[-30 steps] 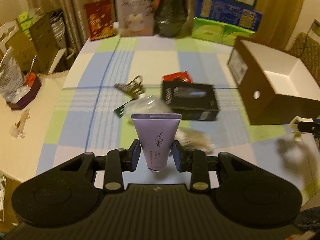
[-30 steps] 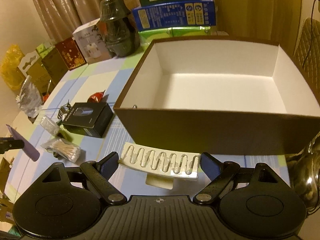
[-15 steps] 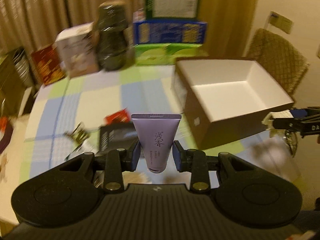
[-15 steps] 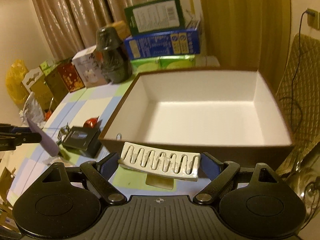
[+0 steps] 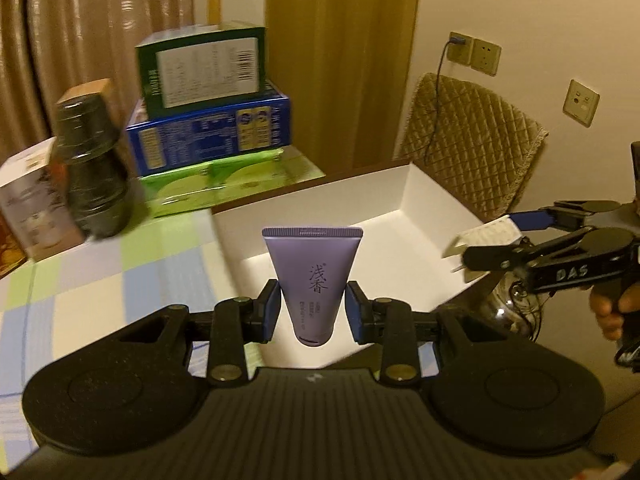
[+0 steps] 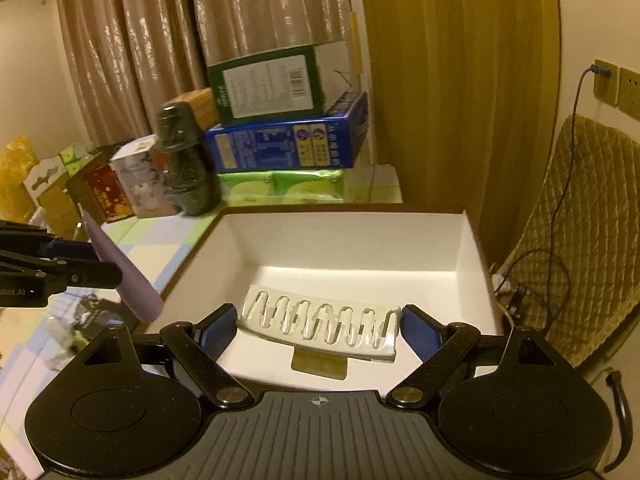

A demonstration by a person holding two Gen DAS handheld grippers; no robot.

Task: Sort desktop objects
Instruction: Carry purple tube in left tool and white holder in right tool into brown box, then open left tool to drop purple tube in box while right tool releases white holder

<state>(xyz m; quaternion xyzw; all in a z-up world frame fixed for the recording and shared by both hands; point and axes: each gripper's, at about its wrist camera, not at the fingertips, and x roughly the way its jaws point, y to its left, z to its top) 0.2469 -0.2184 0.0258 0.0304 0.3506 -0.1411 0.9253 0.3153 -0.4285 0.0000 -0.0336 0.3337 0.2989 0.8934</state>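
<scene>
- The open box [image 6: 460, 248], brown outside and white inside, stands on the checked counter [image 5: 80, 280]; the part of its white floor that shows is bare.
- Behind it on the counter is a stack of cartons: a green one [image 6: 268, 84] on a blue one [image 6: 288, 144] on green packs [image 6: 280, 188], with a dark wrapped jar [image 6: 184, 160] just beside them.
- The left gripper [image 5: 312, 312] hangs in the air over the box's near corner, tilted downward. Its jaws are narrow and clamped on a purple tube [image 5: 312, 276], which stands upright between the pads, crimped end up and cap end down.
- From the right wrist view that tube [image 6: 124, 276] shows at the left, slanting over the box's left wall.
- The right gripper [image 6: 316, 328] is held above the near side of the box, pointing down into it. Its jaws stand wide and grip a white slotted soap dish [image 6: 320, 324] by its two short ends; the dish lies across the jaws, slightly tilted, over the box's inside.
- In the left wrist view a person's hand [image 5: 612, 312] holds the right gripper's handle at the right edge, with the white dish at the box's right wall.
- Small dark items on the counter left of the box are blurred.
</scene>
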